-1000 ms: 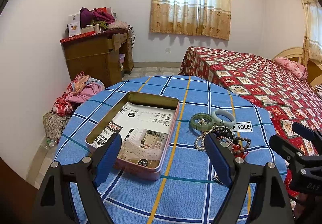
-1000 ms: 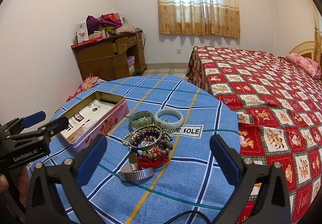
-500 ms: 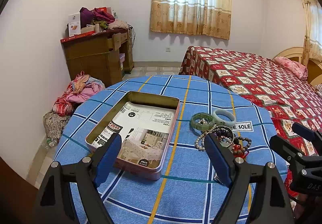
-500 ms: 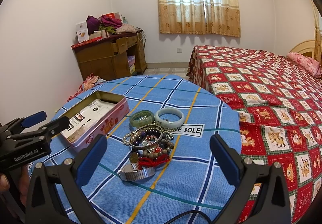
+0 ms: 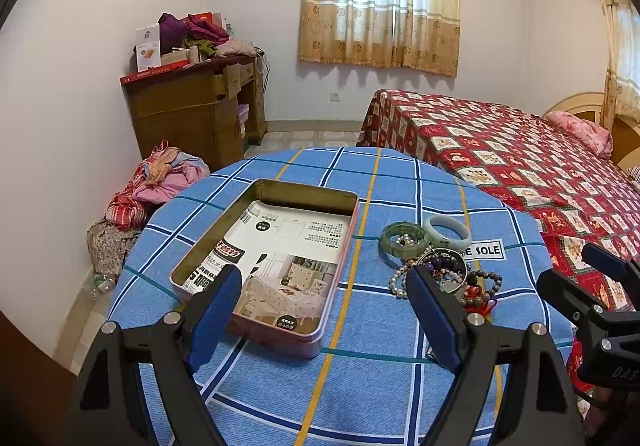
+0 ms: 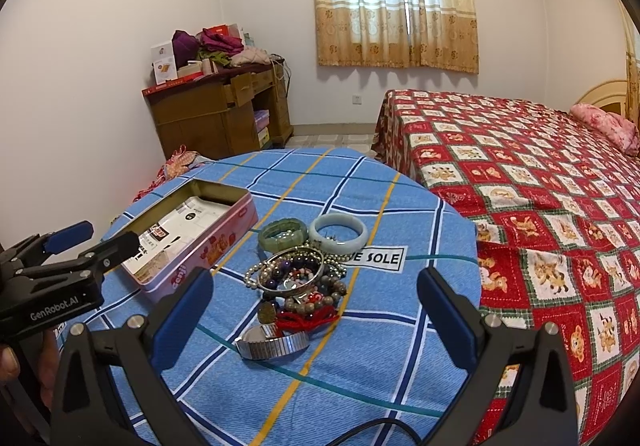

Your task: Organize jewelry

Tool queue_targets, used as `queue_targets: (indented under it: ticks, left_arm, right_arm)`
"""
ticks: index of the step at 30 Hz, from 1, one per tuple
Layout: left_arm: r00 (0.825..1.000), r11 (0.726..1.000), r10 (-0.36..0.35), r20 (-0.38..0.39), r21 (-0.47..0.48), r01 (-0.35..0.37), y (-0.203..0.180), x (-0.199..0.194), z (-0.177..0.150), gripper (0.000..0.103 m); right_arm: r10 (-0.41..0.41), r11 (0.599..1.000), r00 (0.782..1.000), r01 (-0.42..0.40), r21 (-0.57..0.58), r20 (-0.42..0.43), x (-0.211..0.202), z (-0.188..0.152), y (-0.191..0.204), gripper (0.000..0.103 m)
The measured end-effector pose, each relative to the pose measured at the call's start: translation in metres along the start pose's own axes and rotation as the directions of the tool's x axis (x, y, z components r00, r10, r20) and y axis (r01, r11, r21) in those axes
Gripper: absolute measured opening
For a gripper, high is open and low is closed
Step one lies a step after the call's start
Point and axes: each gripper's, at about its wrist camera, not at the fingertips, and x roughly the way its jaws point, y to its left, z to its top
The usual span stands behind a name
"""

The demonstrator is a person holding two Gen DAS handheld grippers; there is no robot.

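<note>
An open pink tin box (image 5: 276, 266) (image 6: 196, 234) lined with a printed leaflet sits on the round table under a blue checked cloth (image 5: 360, 386) (image 6: 352, 181). To its right lies a pile of jewelry: a dark green bangle (image 6: 282, 234) (image 5: 403, 239), a pale jade bangle (image 6: 338, 231) (image 5: 447, 230), beaded bracelets (image 6: 298, 276) (image 5: 448, 278), a red cord (image 6: 308, 316) and a metal watch (image 6: 272, 344). My left gripper (image 5: 324, 320) is open and empty above the box's near end. My right gripper (image 6: 314, 310) is open and empty, hovering over the pile.
A bed with a red patterned cover (image 6: 540, 173) stands close to the table's right side. A wooden desk heaped with clothes and boxes (image 5: 192, 101) is at the back left, with a clothes pile (image 5: 152, 185) on the floor.
</note>
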Motion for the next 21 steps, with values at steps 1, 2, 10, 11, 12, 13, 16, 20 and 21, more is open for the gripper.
queue_targets:
  ticks: [1,2,10,11,12,13,16,20,21]
  left_arm:
    - [1.000,1.000,0.000,0.000,0.000,0.000,0.000,0.000,0.000,0.084]
    - [1.000,1.000,0.001,0.000,0.000,-0.001,0.001,0.000,-0.001,0.084]
    - [1.000,1.000,0.002,-0.010,0.006,-0.002,-0.001,0.002,-0.002,0.084]
    - [1.000,1.000,0.001,-0.013,0.006,-0.001,-0.003,0.003,-0.001,0.084]
    - [1.000,1.000,-0.008,-0.019,0.009,0.008,-0.003,0.004,-0.001,0.084]
    - [1.000,1.000,-0.016,-0.021,0.014,0.017,-0.007,0.005,-0.001,0.084]
    - [0.999,0.999,-0.029,-0.035,0.037,0.030,-0.018,0.011,-0.004,0.084]
    - [0.995,0.995,-0.074,-0.070,0.056,0.078,-0.035,0.021,-0.007,0.084]
    - [0.993,0.993,-0.089,-0.080,0.065,0.094,-0.041,0.024,-0.009,0.084]
  right_arm:
    - [0.000,1.000,1.000,0.000,0.000,0.000,0.000,0.000,0.000,0.103]
    - [0.000,1.000,1.000,0.000,0.002,0.000,0.001,-0.001,0.000,0.103]
    - [0.002,1.000,1.000,-0.002,-0.006,-0.006,0.002,-0.006,0.002,0.103]
    - [0.003,1.000,1.000,-0.003,-0.009,-0.006,0.002,-0.006,0.002,0.103]
    - [0.005,1.000,1.000,-0.005,-0.018,-0.003,0.002,-0.006,0.000,0.103]
    - [0.000,1.000,1.000,0.000,-0.021,-0.003,0.002,-0.006,-0.002,0.103]
    - [-0.044,0.999,0.999,0.044,-0.005,-0.012,0.003,-0.009,-0.020,0.103]
    - [-0.096,0.995,0.994,0.096,0.000,-0.049,0.006,-0.020,-0.042,0.094]
    - [-0.098,0.995,0.993,0.099,0.008,-0.065,0.008,-0.025,-0.049,0.092]
